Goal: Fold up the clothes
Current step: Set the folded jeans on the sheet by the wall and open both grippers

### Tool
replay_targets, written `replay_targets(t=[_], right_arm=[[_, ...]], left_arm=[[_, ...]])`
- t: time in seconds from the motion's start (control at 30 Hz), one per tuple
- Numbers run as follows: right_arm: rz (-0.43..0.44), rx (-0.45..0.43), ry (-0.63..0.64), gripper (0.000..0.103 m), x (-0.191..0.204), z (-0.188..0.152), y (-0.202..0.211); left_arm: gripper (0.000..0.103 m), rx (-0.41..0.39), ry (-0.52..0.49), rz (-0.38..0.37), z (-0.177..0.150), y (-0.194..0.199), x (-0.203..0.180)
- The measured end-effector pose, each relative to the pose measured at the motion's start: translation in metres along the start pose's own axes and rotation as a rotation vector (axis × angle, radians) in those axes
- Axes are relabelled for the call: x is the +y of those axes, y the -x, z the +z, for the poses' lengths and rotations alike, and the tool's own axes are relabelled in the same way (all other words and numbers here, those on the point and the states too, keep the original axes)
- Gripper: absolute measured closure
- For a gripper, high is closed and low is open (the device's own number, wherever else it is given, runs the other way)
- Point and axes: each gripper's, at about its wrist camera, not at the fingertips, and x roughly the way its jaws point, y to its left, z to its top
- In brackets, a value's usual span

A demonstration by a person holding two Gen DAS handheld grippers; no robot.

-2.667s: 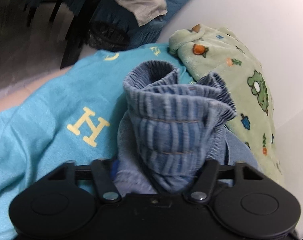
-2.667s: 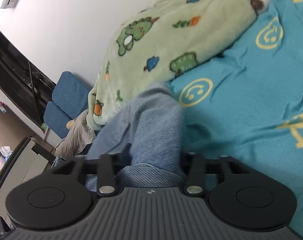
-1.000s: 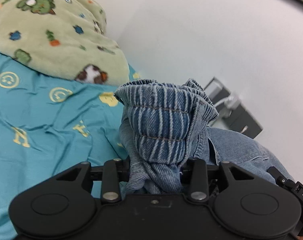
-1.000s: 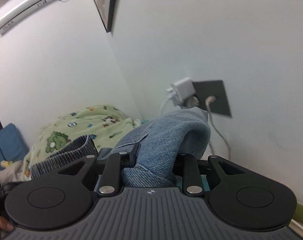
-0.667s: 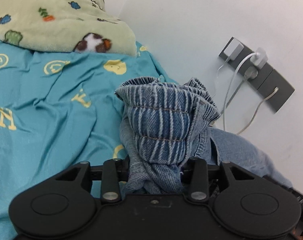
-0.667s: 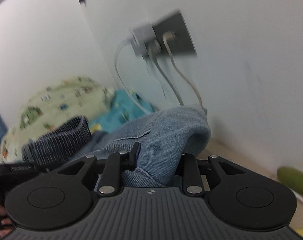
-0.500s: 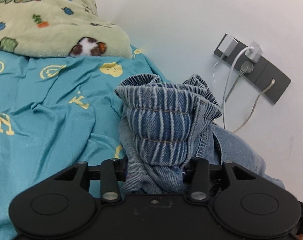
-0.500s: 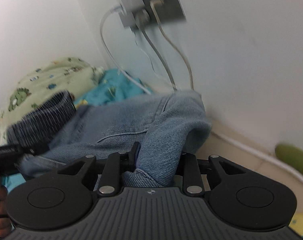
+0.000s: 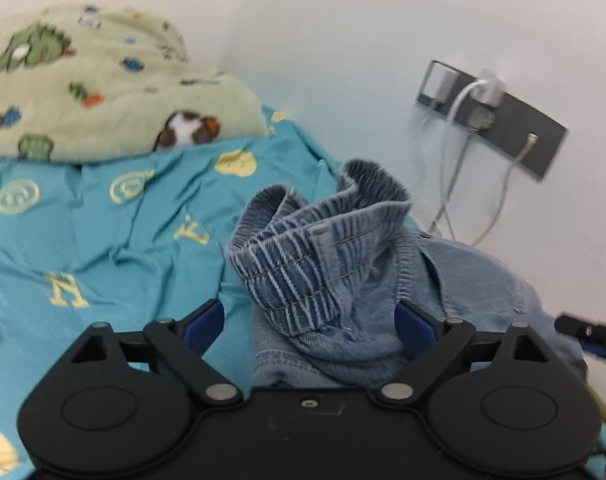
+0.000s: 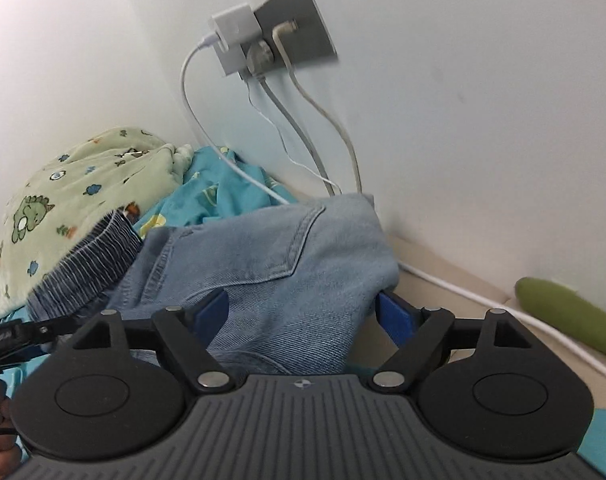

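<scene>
A pair of blue denim trousers (image 9: 475, 280) lies bunched on the teal bed sheet (image 9: 103, 232) by the wall. Its ribbed elastic waistband (image 9: 299, 256) stands up between the fingers of my left gripper (image 9: 311, 320), whose jaws are spread wide and loose around the cloth. In the right wrist view the denim (image 10: 263, 256) lies flat with a seam showing; my right gripper (image 10: 303, 308) is open too, its blue pads (image 10: 395, 312) on either side of the cloth edge. The waistband (image 10: 87, 264) shows at the left there.
A green fleece blanket (image 9: 83, 84) with animal prints lies at the head of the bed. A grey wall socket (image 10: 287, 28) with plugs and hanging cables (image 10: 303, 128) is just behind the denim. A green cylinder (image 10: 571, 312) lies by the wall at the right.
Both grippers were shut on the denim and carried it toward the wall by the socket. Now both have opened and the denim rests on the bed.
</scene>
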Motion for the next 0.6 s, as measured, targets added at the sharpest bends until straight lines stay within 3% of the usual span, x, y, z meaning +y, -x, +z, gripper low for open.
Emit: replay_targets(t=[0.27,0.6], right_arm=[[0.069,-0.067,0.105,0.02,0.042,0.03,0.053],[0.205,-0.129,0.203,0.02,0.112,0.067,0.101]], left_arm=[[0.004,-0.1,-0.07,0.046,0.017,0.076,-0.01],[0.001,-0.223,-0.062,0.177,0.041,0.176,0.026]])
